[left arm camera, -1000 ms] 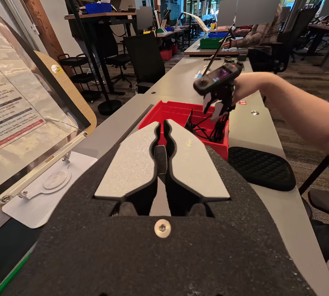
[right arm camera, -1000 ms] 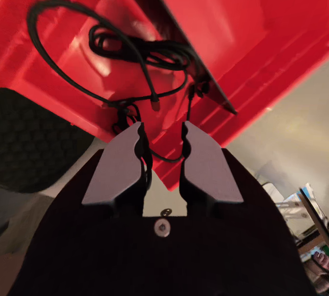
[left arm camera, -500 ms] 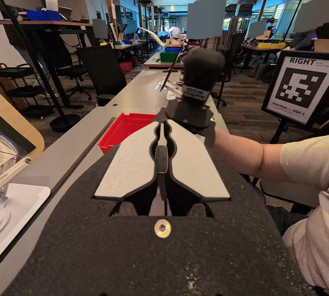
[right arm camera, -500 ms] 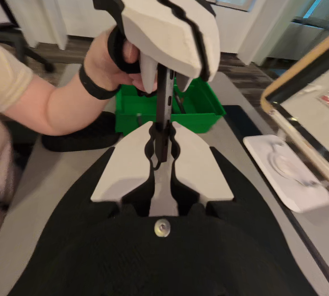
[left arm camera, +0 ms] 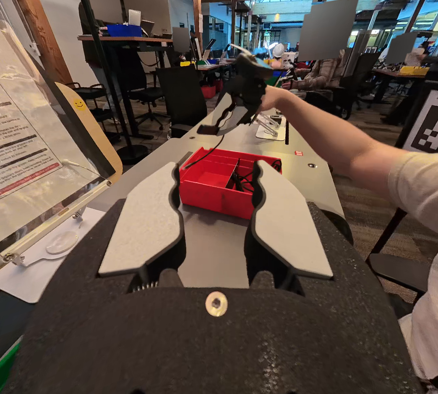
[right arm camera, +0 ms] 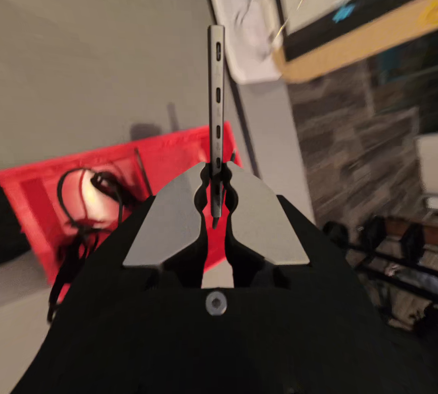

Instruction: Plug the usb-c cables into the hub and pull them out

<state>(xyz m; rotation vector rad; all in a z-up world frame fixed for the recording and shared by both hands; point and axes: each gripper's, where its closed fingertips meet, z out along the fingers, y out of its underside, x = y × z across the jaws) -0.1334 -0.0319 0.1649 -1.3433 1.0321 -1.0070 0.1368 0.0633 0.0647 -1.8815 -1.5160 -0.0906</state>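
Observation:
My right gripper [right arm camera: 215, 165] is shut on a slim grey hub [right arm camera: 216, 88] with several USB-C ports along its edge. In the left wrist view that gripper [left arm camera: 219, 130] holds the hub [left arm camera: 208, 130] above the red bin [left arm camera: 214, 190], with the hub's own thin black lead [left arm camera: 206, 154] hanging toward the bin. Black USB-C cables [left arm camera: 240, 180] lie coiled in the bin's right compartment; they also show in the right wrist view [right arm camera: 94, 195]. My left gripper [left arm camera: 215, 177] is open and empty, low over the table in front of the bin.
A clear sign stand [left arm camera: 35, 157] on a white base [left arm camera: 35, 271] stands at the left. A black mat [left arm camera: 331, 221] lies right of the bin. The grey table [left arm camera: 296, 176] runs ahead. A marker board [left arm camera: 424, 126] stands at the right. Chairs and desks fill the room behind. One gripper's finger ends stand about 30 cm off the other's.
The hub passed from my left gripper to my right one. My left gripper opened and drew back. My right gripper swung with the hub out over the red bin.

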